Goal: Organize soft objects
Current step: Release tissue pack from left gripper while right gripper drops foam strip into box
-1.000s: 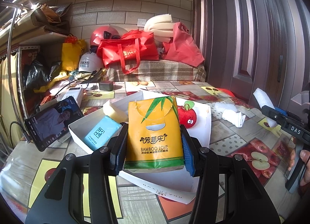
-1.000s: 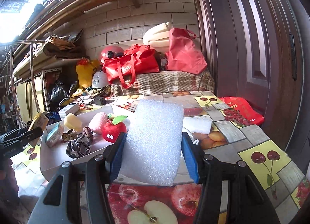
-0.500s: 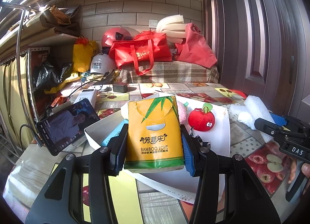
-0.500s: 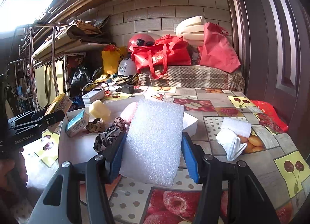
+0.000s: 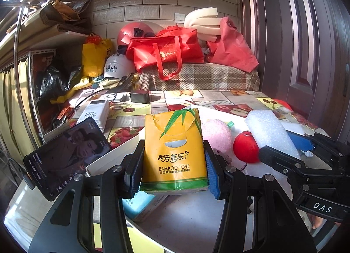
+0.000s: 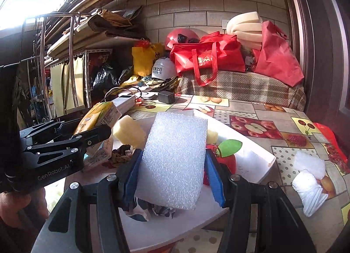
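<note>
Left wrist view: left gripper clamped on a yellow tissue pack, both pads pressed to its sides, pack upright above the white tray.
Under it: a light blue packet lies in the tray, just below the pack.
Off to the right: right gripper reaches in, gripping a white foam sheet; a red plush apple and a pink puff sit beside it.
Table: fruit-print cloth; a phone propped at left, screen lit.

Right wrist view: right gripper squeezing the foam sheet between blue pads, held over the tray.
In the tray: yellow sponge, plush apple half hidden behind the sheet.
Left side: left gripper with the tissue pack, tilted.
Table: white cloth roll lies outside the tray, at right.
Room: brick wall, red bags on a plaid-covered bench.
</note>
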{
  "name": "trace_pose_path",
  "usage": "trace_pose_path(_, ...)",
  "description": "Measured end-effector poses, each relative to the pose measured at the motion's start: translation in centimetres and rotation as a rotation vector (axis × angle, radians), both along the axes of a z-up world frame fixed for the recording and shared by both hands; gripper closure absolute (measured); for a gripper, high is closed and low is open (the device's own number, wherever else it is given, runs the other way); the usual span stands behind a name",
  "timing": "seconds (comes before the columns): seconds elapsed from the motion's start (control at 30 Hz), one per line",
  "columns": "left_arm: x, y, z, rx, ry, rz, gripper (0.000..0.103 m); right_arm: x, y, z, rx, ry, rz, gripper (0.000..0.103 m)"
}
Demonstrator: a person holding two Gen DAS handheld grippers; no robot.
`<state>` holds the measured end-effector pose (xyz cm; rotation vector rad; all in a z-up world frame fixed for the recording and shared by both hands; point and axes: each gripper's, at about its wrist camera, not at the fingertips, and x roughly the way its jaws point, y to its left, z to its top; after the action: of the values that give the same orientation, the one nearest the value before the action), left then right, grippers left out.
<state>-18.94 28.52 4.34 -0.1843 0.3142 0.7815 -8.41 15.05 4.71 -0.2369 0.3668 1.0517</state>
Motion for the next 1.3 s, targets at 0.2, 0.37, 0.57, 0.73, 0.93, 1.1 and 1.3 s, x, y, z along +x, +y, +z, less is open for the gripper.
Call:
trace_pose_path(0.2,1.2,1.3,0.3,0.033,-0.002,0.034,0.054,0.9,1.6,-0.1,-0.012,0.016,-0.011,0.047)
trace_pose_path(0.37,1.8,2.1,0.2,0.009,0.015,0.04,0.054,0.6,2.3,-0.1,-0.029,0.004,-0.001,0.047)
trace_pose_path(0.57,2.0,2.5,0.0,-0.019,0.028,0.049,0.054,0.5,2.4,0.0,-0.031,-0.009,0.004,0.046)
trace_pose_path(0.73,2.3,2.4,-0.1,-0.005,0.045,0.069,0.048,0.5,2.4,0.0,-0.03,-0.014,-0.001,0.045)
trace_pose_path(0.93,0.9,1.8,0.2,0.039,-0.01,0.135,0.008,1.0,1.9,0.1,-0.007,0.002,-0.025,0.012)
trace_pose_path(1.1,0.5,1.9,0.3,0.042,-0.025,0.156,0.0,1.2,1.7,0.2,-0.002,0.004,-0.063,0.0)
trace_pose_path(1.3,0.4,1.8,0.3,0.047,-0.028,0.168,0.0,1.0,1.8,0.2,-0.004,-0.006,-0.06,0.0)
